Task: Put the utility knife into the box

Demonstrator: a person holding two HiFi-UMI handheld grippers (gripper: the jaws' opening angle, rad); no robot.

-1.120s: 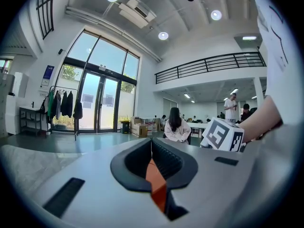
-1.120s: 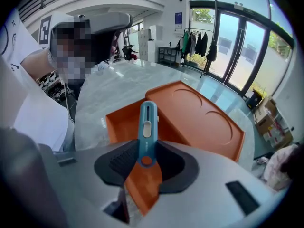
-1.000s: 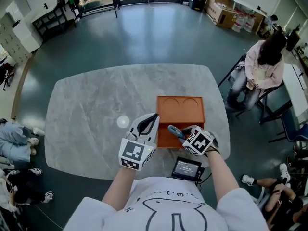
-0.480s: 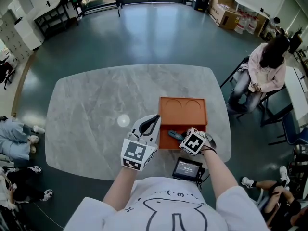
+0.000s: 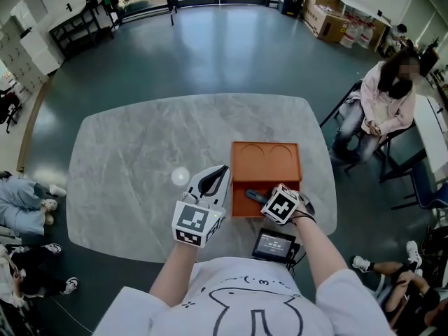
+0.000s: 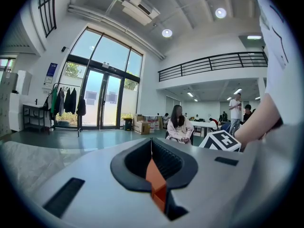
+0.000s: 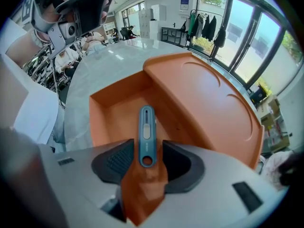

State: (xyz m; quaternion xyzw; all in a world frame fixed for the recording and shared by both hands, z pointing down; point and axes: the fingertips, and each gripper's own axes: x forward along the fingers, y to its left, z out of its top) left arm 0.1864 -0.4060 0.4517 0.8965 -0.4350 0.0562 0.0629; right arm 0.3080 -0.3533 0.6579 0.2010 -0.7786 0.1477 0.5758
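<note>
The orange box (image 5: 265, 158) lies open on the marble table, its lid (image 7: 209, 91) folded back behind the tray. A blue-grey utility knife (image 7: 146, 133) rests on the tray floor and shows as a dark sliver (image 5: 253, 196) in the head view. My right gripper (image 7: 147, 149) points steeply down over it. Its jaws have just been opening. The knife lies between them with a gap on each side. My left gripper (image 5: 216, 174) hovers left of the box, shut on nothing (image 6: 151, 144).
A black device with a lit screen (image 5: 272, 244) sits at the table's near edge by my right arm. A small white spot (image 5: 180, 176) marks the table (image 5: 133, 145) left of my left gripper. A seated person (image 5: 381, 100) is beyond the right edge.
My right gripper has sunk into the box's front compartment with the knife and its jaws have spread off it. The left gripper has stayed put.
</note>
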